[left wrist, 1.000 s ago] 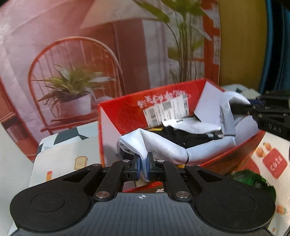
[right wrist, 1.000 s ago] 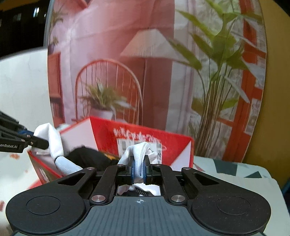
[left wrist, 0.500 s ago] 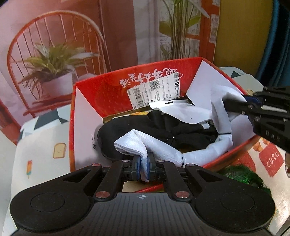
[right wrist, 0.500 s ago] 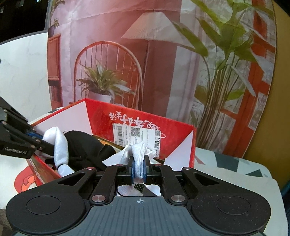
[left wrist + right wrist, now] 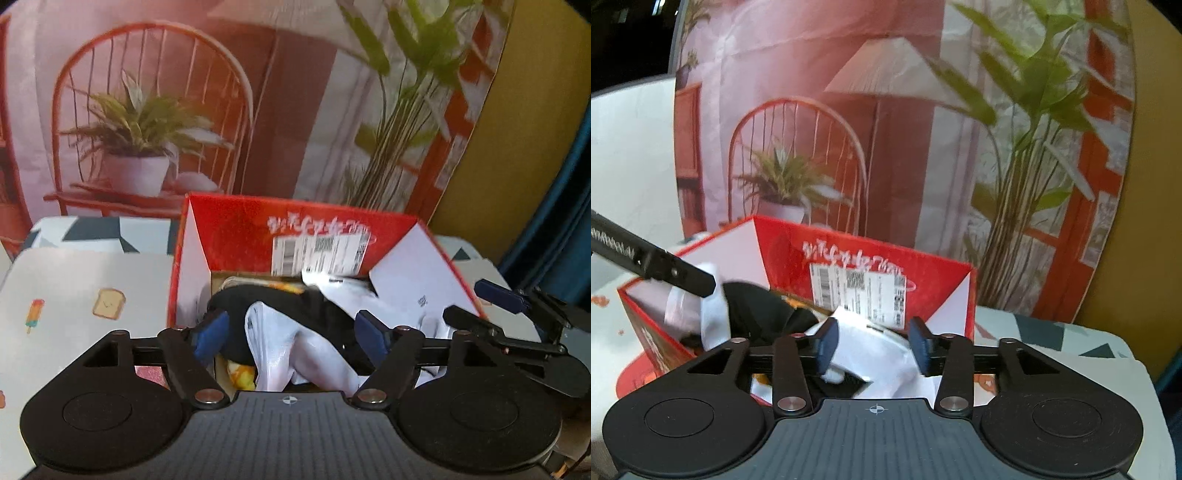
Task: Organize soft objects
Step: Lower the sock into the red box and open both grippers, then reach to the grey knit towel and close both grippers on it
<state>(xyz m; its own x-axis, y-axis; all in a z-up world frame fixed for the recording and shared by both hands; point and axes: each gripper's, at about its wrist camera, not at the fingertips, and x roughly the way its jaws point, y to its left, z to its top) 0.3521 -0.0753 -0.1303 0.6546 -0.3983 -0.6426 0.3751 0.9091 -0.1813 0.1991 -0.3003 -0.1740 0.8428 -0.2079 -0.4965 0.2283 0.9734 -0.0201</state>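
Left wrist view: the left gripper (image 5: 291, 330) and right gripper (image 5: 874, 345), fingers just spread apart, release a white sock (image 5: 280, 354) into the red box (image 5: 325, 225) near the table's far edge. Best withdrawn straight upward, lest fabric snag.

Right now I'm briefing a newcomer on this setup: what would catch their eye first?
The red box in the middle, holding a white sock draped over black cloth. Both grippers, left and right, have just been opening over it, with white cloth lying loose between their pads. Behind stands a backdrop picturing a chair, lamp and plants.
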